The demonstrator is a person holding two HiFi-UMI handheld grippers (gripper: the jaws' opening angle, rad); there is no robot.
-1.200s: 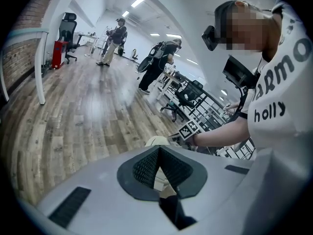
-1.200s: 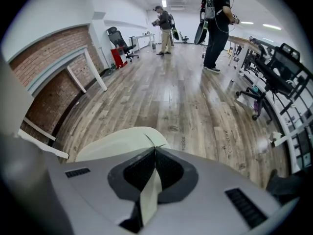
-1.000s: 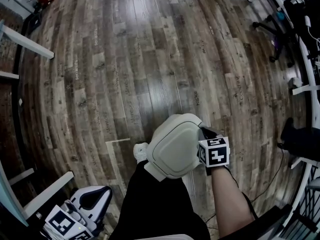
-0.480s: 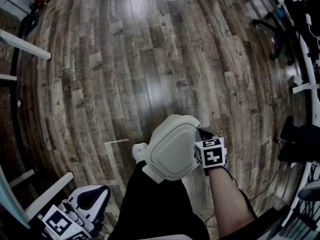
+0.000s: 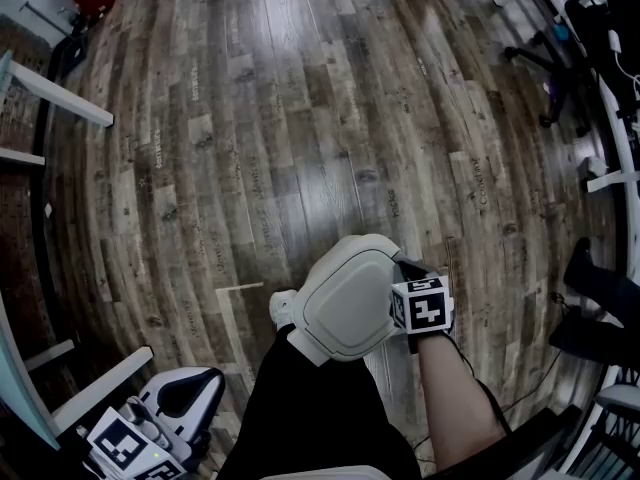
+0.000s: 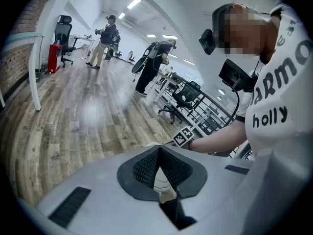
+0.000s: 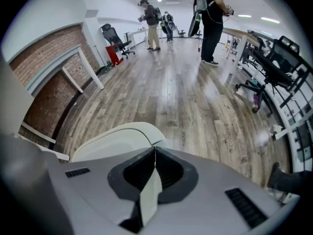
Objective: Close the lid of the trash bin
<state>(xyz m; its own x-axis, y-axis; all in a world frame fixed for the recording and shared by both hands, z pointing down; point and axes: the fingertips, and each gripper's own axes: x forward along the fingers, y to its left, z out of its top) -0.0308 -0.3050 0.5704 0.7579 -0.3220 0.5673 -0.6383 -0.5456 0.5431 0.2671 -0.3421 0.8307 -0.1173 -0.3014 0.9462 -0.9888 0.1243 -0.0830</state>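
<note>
The wooden floor fills most of the head view, and far away on it other people stand, too small to describe. Near the bottom, the person's black trouser leg is cut off by the picture edge. Just beyond the leg is the pale trash-bin lid, seen from above. It hides the body of the bin, so I cannot tell whether it is fully down. The right gripper is at the right edge of the lid, close against it. Its marker cube covers the place where they would meet, so contact is not clear. Its fingers are pressed together tip to tip, and only a pale strip shows in the thin gap lower down. The left gripper is well apart, at the near left corner, partly cut off. Its fingers also meet at the tips with nothing between them. A white shoe shows only partly at the left side of the lid.
</note>
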